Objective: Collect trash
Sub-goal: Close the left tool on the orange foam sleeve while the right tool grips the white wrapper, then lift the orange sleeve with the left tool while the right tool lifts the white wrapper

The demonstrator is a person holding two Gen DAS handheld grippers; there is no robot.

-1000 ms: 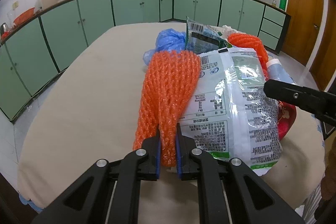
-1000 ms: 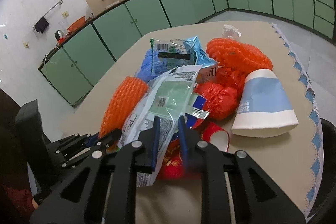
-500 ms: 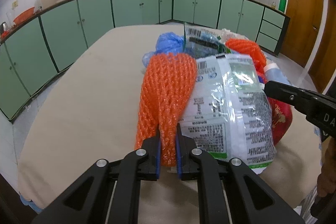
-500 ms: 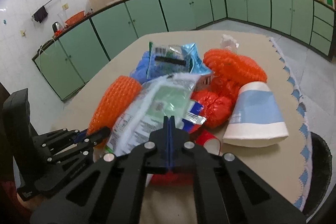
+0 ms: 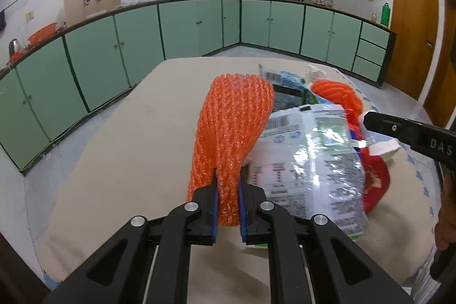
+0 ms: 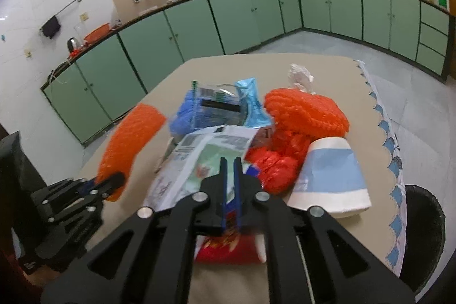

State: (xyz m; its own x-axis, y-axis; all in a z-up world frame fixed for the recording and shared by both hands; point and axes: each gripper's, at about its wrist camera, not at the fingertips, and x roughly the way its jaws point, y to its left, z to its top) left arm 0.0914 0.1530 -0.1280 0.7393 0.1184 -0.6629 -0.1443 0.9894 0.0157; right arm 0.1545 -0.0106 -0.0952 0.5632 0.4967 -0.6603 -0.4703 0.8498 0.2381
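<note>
My left gripper (image 5: 228, 178) is shut on the near end of an orange foam net sleeve (image 5: 230, 127), which sticks up and away from the beige table (image 5: 128, 147). Beside it lies a clear printed plastic bag (image 5: 310, 155). My right gripper (image 6: 230, 161) hovers over that bag (image 6: 199, 161) and a red cup (image 6: 228, 247). Its jaws are opening and stand a narrow gap apart, with no pad pressing on anything. The pile also holds a second orange net (image 6: 307, 113), a crumpled red bag (image 6: 273, 161) and a blue-and-white paper cup (image 6: 330, 175) on its side.
A blue bag (image 6: 182, 113), a blue snack wrapper (image 6: 225, 104) and a white tissue (image 6: 299, 74) lie behind the pile. A black bin (image 6: 424, 232) stands off the table's right edge. Green cabinets (image 5: 94, 61) line the walls. Bare tabletop stretches left of the pile.
The left gripper has risen with the orange net, whose far end now tips up. The right jaws closed fully, then parted a little, and that gripper rose slightly.
</note>
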